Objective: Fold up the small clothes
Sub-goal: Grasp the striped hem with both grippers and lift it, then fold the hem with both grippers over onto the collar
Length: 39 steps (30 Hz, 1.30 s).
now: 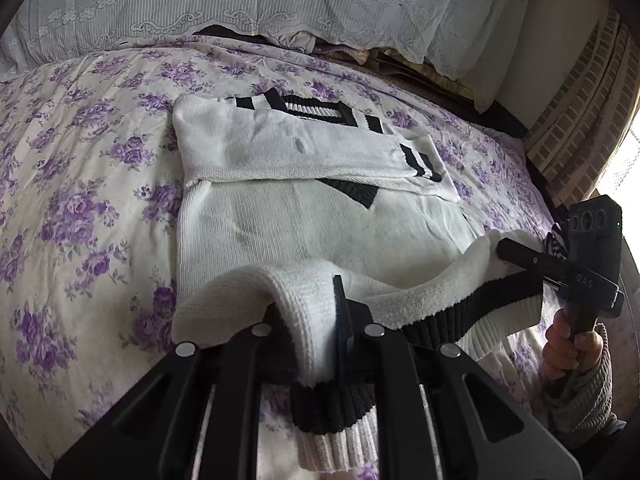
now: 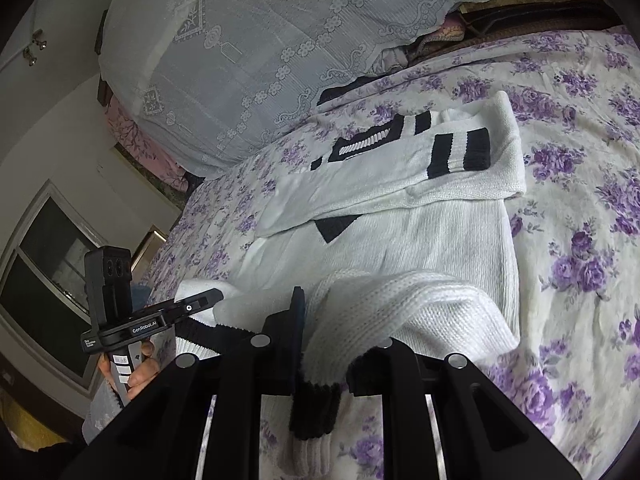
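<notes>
A white knit sweater (image 1: 320,220) with black stripes lies flat on the floral bedspread (image 1: 80,200), its sleeves folded across the chest. My left gripper (image 1: 316,320) is shut on the sweater's bottom hem (image 1: 332,420), a black and white ribbed band lifted off the bed. Further right, my right gripper (image 1: 502,248) pinches the same hem, with a hand (image 1: 560,344) on its handle. In the right wrist view the right gripper (image 2: 340,332) is shut on the hem (image 2: 316,408), which drapes over its fingers. The left gripper (image 2: 218,294) holds the other corner, and the sweater (image 2: 420,240) stretches away beyond.
Lace-covered pillows (image 1: 280,0) are stacked along the head of the bed, also seen as the lace pillows (image 2: 240,60). A brick-patterned wall (image 1: 580,120) runs along the right side. A window (image 2: 48,260) stands beyond the bed's edge. Bedspread (image 2: 580,240) surrounds the sweater.
</notes>
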Available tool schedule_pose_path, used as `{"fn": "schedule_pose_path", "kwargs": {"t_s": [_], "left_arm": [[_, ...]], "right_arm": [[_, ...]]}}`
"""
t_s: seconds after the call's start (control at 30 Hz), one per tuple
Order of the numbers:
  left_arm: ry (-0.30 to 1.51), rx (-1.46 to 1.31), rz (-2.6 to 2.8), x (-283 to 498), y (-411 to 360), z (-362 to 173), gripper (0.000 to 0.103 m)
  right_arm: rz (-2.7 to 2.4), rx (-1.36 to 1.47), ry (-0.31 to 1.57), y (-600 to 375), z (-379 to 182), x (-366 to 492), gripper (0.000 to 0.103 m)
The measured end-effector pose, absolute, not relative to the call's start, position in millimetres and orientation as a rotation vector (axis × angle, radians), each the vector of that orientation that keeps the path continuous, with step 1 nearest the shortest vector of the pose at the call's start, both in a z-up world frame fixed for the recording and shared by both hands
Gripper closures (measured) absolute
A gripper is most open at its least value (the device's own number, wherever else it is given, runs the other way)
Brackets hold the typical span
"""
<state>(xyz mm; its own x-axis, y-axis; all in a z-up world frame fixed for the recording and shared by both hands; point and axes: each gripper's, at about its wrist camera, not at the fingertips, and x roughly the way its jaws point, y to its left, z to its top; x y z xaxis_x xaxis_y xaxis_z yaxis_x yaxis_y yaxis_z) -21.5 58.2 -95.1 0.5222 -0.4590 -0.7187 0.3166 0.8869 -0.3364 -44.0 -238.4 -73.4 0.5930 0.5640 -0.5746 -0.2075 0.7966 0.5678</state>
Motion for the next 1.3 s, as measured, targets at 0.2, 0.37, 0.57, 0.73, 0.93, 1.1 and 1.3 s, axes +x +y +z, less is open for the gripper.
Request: {"fn": "schedule_pose_path", "kwargs": {"t_s": [0.2, 0.37, 0.57, 0.73, 0.93, 1.1, 1.3], "left_arm": [[0.907, -0.186, -0.431, 18, 52, -93, 0.091], [0.915, -0.207, -0.408, 47, 51, -98, 0.091], [0.881, -0.236, -0.384, 79, 49, -93, 0.091], [0.855, -0.271, -0.360, 107, 49, -90, 0.091], [0.854, -0.295, -0.349, 136, 50, -93, 0.091], [0.850, -0.277, -0.341, 151, 48, -95, 0.091], [0.848, -0.285, -0.341, 171, 47, -97, 0.091]], "right_arm": [[0.422, 0.507, 0.814, -244, -78, -9, 0.086], [0.390, 0.536, 0.822, -249, -88, 20, 0.086], [0.360, 0.552, 0.801, -253, -88, 49, 0.086], [0.349, 0.586, 0.771, -258, -86, 74, 0.086], [0.340, 0.628, 0.766, -264, -91, 102, 0.086], [0.334, 0.636, 0.761, -265, -93, 122, 0.086], [0.326, 0.655, 0.751, -266, -96, 144, 0.086]]}}
